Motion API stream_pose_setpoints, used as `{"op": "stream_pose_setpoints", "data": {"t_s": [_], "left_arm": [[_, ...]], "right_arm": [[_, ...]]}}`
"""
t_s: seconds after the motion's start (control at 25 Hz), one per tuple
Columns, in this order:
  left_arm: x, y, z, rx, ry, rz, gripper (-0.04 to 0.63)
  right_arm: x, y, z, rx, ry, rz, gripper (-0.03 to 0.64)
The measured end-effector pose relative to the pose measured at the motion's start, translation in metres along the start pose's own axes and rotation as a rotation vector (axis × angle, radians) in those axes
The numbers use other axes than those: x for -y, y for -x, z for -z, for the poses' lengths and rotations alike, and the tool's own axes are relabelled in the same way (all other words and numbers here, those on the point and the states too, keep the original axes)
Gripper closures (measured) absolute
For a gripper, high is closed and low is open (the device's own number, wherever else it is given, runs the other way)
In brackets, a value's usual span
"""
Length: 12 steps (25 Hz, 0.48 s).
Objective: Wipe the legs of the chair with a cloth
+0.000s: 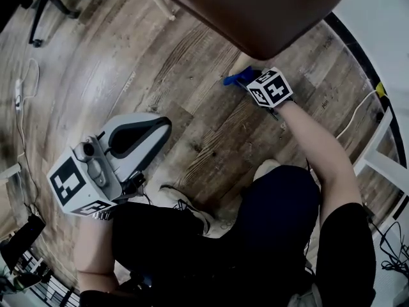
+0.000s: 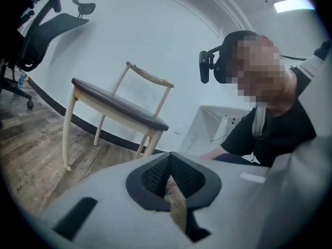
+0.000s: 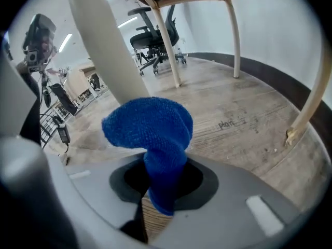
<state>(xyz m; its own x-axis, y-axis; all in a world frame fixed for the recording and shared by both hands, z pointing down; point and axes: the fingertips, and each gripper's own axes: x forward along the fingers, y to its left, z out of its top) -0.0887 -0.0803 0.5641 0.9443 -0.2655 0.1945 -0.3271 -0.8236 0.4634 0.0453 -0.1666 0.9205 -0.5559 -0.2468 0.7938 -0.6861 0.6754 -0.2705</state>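
The chair's brown seat (image 1: 255, 11) fills the top of the head view. Under it my right gripper (image 1: 248, 77) is shut on a blue cloth (image 1: 235, 78) low at a chair leg. In the right gripper view the cloth (image 3: 150, 131) bunches out of the right gripper (image 3: 162, 176) and presses against the near cream leg (image 3: 98, 40). Three other legs (image 3: 234, 35) stand beyond on the wood floor. My left gripper (image 1: 161, 130) is held back near the person's knee, shut and holding nothing. From the left gripper (image 2: 168, 179) the whole chair (image 2: 119, 108) shows some way off.
A black office chair (image 1: 48, 5) stands at the far left, and another office chair (image 3: 155, 35) shows behind the legs. A white cable (image 1: 22, 94) lies on the floor at the left. A white frame (image 1: 383, 162) and cables stand by the wall on the right. The person's shoe (image 1: 185, 204) is between the grippers.
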Motion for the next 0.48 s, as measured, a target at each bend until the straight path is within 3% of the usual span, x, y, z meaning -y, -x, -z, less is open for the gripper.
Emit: {"op": "stream_pose_setpoints", "data": {"t_s": [0.28, 0.48], "left_arm": [[0.001, -0.003, -0.009, 0.037, 0.012, 0.029, 0.595], [0.002, -0.006, -0.014, 0.050, 0.012, 0.046, 0.595]], "right_arm": [[-0.033, 0.082, -0.060, 0.159, 0.245, -0.009, 0.517], [-0.061, 0.156, -0.112, 0.310, 0.314, -0.018, 0.515]]}}
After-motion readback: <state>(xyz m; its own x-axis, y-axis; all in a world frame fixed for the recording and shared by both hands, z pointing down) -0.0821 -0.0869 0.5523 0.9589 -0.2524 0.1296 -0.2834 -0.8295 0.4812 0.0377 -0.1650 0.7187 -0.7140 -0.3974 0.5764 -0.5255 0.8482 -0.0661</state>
